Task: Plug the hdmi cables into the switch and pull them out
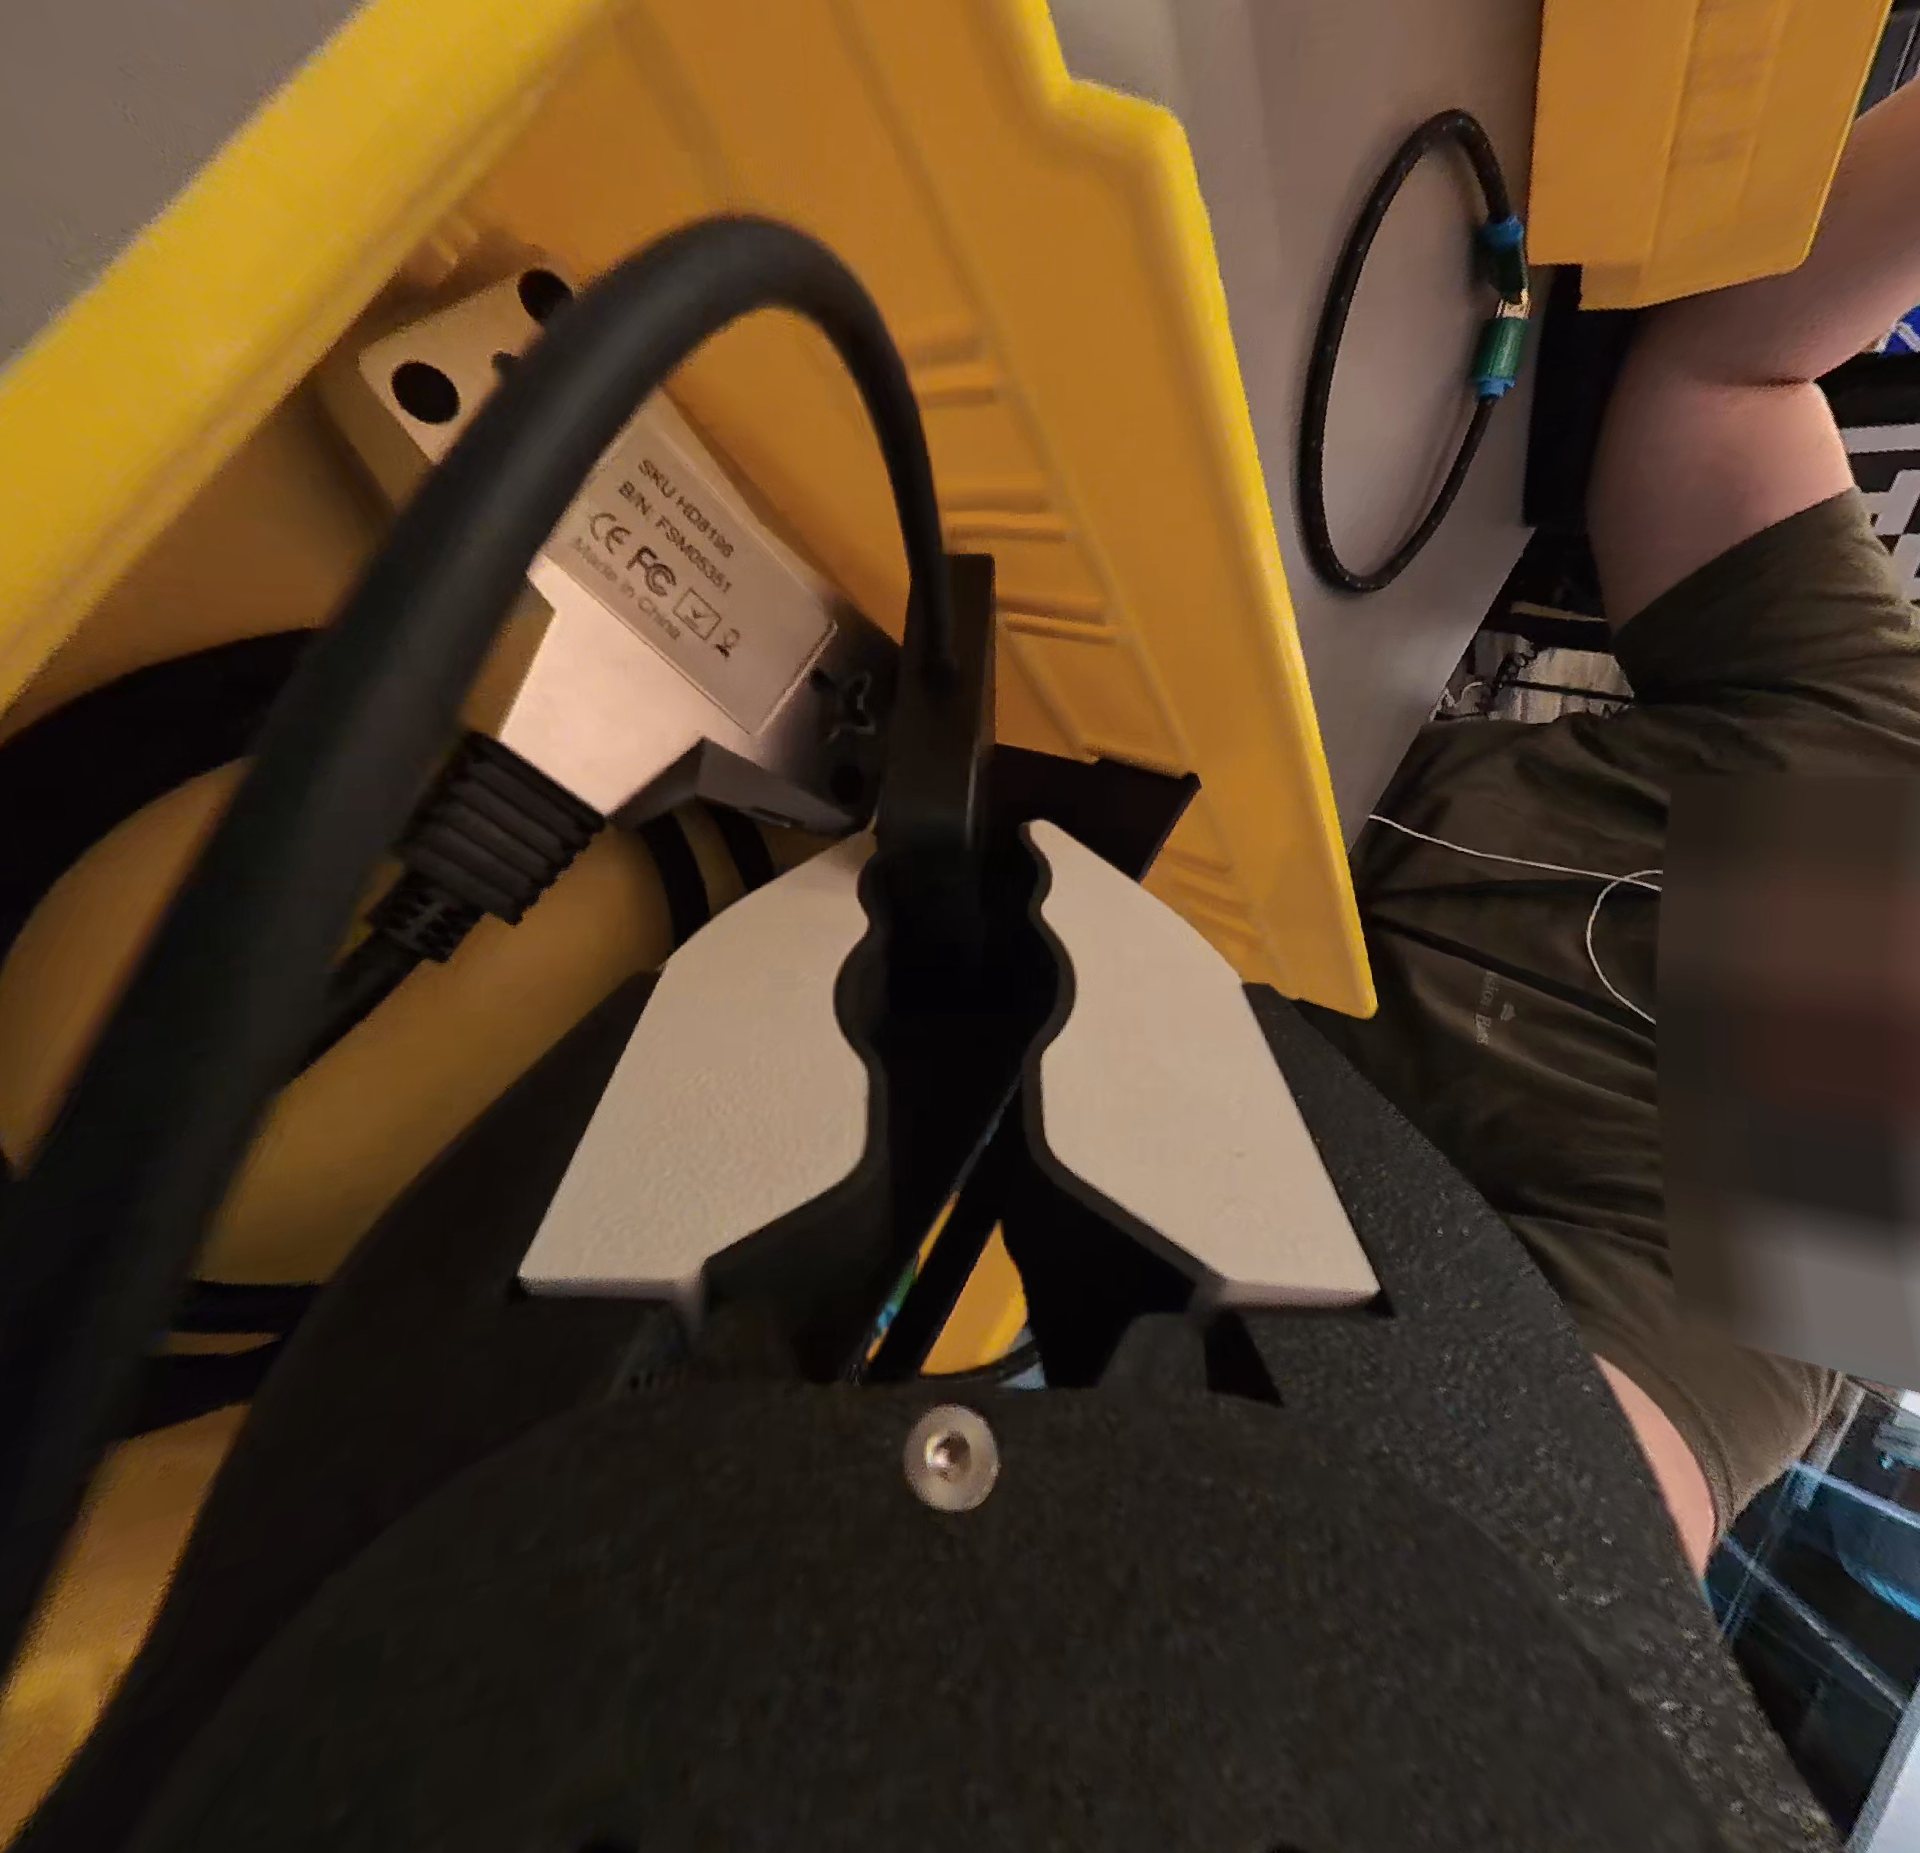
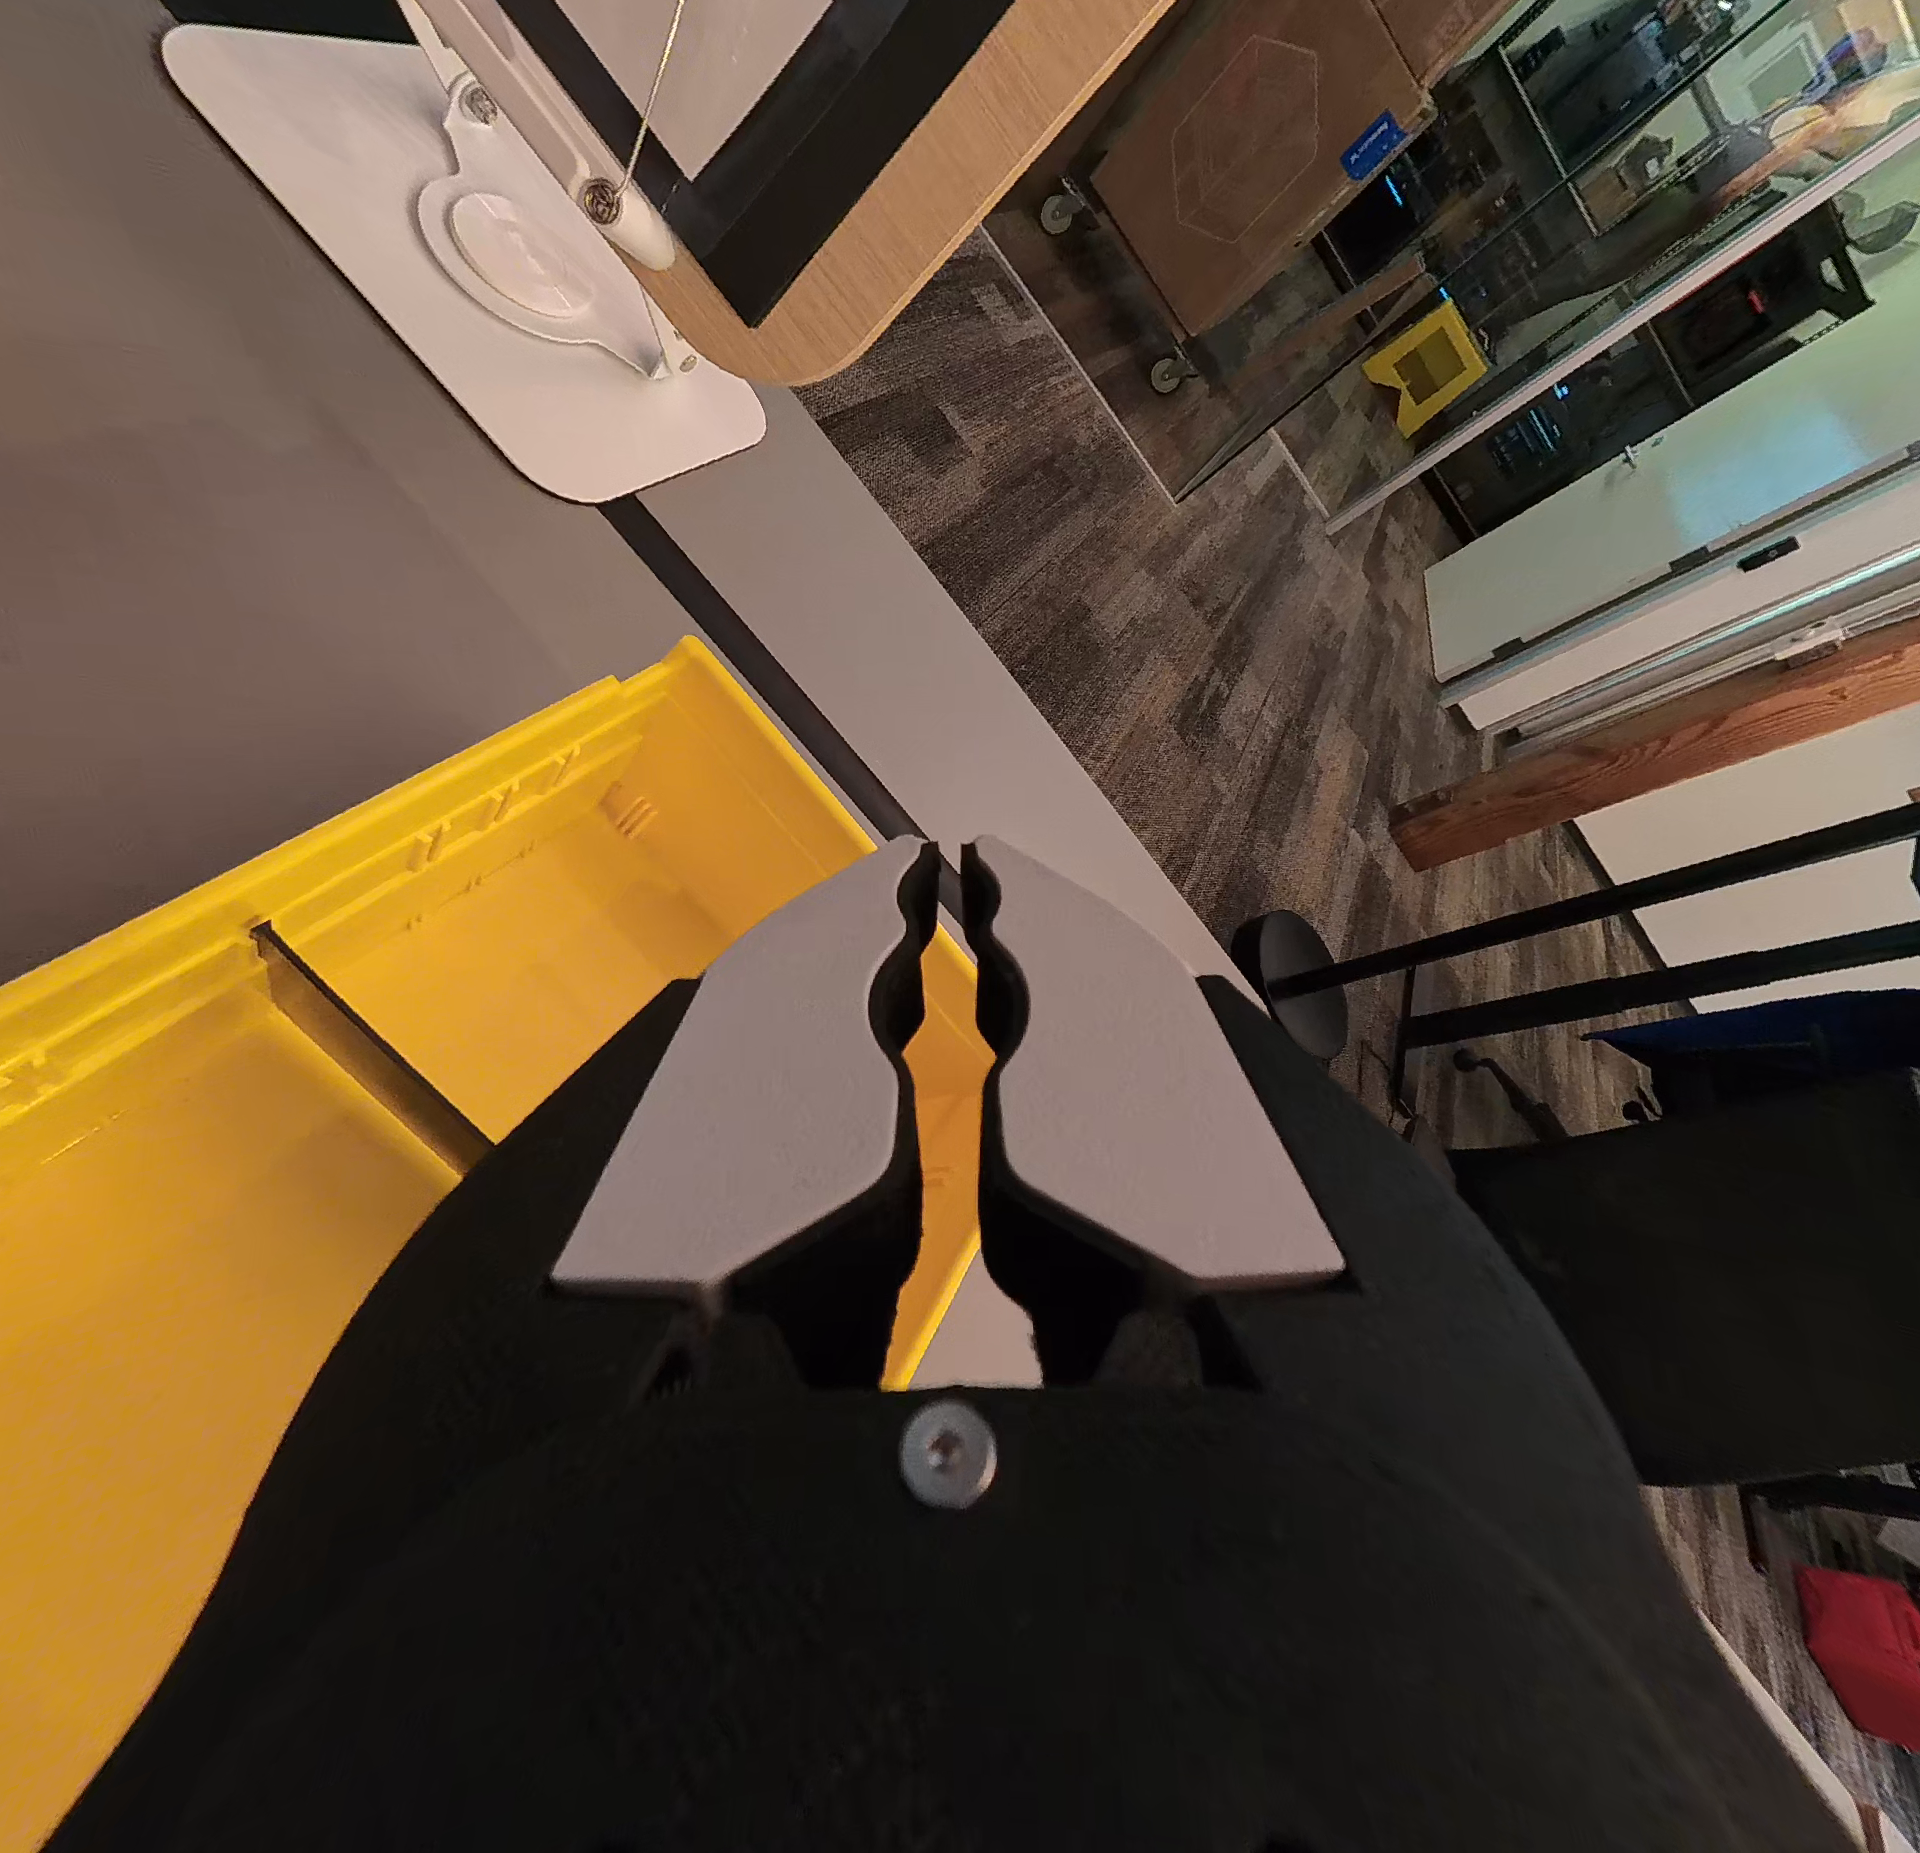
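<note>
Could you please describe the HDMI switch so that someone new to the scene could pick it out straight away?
Start at the big yellow bin filling the left wrist view. Just ahead of the left gripper, which is shut on a black plug, lies the switch. It is a small silver metal box with a white label, the only metallic thing among the black cables.

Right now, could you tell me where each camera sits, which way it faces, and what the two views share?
Left wrist view: on the left gripper, facing a silver switch in a yellow bin; its fingers clamp a black HDMI plug. The person's forearm shows at right.
Right wrist view: on the right gripper, nearly closed and empty, facing across a yellow bin and grey table toward the floor; no body shows.
Shared: yellow bins and the grey table.
</note>
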{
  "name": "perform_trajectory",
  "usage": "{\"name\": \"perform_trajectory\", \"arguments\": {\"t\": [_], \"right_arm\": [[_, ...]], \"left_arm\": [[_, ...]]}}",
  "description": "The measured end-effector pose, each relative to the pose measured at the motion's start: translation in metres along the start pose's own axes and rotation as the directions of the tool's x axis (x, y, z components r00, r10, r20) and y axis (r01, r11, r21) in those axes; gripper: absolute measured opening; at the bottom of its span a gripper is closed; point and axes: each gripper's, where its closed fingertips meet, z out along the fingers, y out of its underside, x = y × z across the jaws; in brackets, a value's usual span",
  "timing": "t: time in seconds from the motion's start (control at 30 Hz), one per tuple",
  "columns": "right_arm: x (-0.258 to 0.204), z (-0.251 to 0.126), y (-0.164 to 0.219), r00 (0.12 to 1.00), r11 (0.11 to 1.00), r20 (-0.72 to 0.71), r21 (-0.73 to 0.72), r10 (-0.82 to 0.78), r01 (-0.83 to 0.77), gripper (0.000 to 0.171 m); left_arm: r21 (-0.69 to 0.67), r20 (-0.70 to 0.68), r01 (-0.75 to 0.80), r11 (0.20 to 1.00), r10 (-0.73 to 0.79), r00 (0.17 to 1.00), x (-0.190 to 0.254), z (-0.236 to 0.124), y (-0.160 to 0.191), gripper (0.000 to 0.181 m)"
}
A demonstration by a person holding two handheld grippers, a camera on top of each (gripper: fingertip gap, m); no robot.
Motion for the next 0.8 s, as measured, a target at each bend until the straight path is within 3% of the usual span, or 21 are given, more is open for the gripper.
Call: {"name": "perform_trajectory", "arguments": {"t": [0.1,0.17,0.43,0.8], "right_arm": [[0.001,-0.001,0.0,1.0,1.0,-0.001,0.001,0.002,-0.002,0.005],[0.002,-0.002,0.001,1.0,1.0,-0.003,0.001,0.003,-0.003,0.005],[0.003,-0.004,0.001,1.0,1.0,-0.004,0.002,0.003,-0.003,0.005],[0.01,-0.016,-0.006,0.999,0.998,-0.027,0.053,0.024,-0.022,0.005]], "left_arm": [[-0.005,0.014,-0.004,1.0,0.005,1.0,-0.001,0.008,-0.004,0.028],[-0.001,0.004,-0.01,1.0,0.01,1.0,0.002,0.008,-0.006,0.015],[0.025,0.058,-0.057,0.998,0.055,0.997,0.008,-0.005,-0.01,0.014],[0.162,0.169,-0.138,0.977,0.11,0.979,0.043,-0.062,-0.008,0.014]]}}
